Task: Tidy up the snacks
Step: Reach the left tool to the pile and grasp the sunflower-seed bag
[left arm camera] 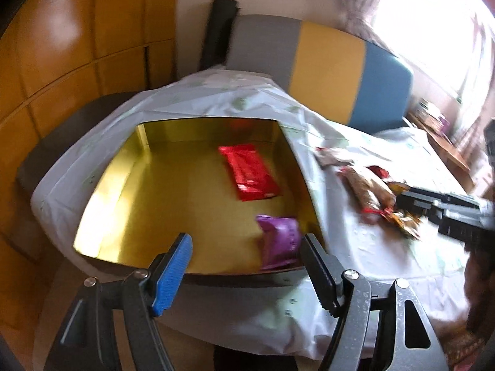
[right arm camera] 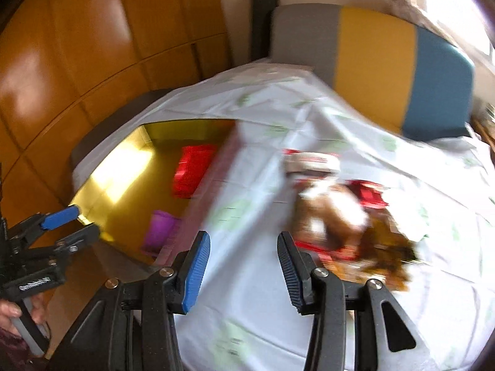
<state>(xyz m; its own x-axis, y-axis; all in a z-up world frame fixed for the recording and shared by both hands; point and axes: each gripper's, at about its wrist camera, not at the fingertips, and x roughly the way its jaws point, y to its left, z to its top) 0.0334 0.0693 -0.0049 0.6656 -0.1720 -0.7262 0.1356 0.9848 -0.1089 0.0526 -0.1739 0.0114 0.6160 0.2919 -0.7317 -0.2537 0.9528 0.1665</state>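
Note:
A gold-lined open box (left arm camera: 148, 185) sits on the cloth-covered table at the left. A red snack packet (left arm camera: 250, 173) lies flat inside it, and a purple packet (left arm camera: 278, 241) lies by the near right corner. My left gripper (left arm camera: 247, 247) is open and empty over the box's near edge, just beside the purple packet. A pile of brown, white and red snack packets (right arm camera: 337, 216) lies on the cloth right of the box. My right gripper (right arm camera: 244, 247) is open and empty, just left of the pile. The box (right arm camera: 130, 167) and left gripper (right arm camera: 74, 222) show in the right wrist view too.
A white cloth with green print (right arm camera: 263, 309) covers the table. A chair with grey, yellow and blue back panels (left arm camera: 334, 71) stands behind the table. Orange wooden cabinets (left arm camera: 62, 61) fill the left. A bright window is at the far right.

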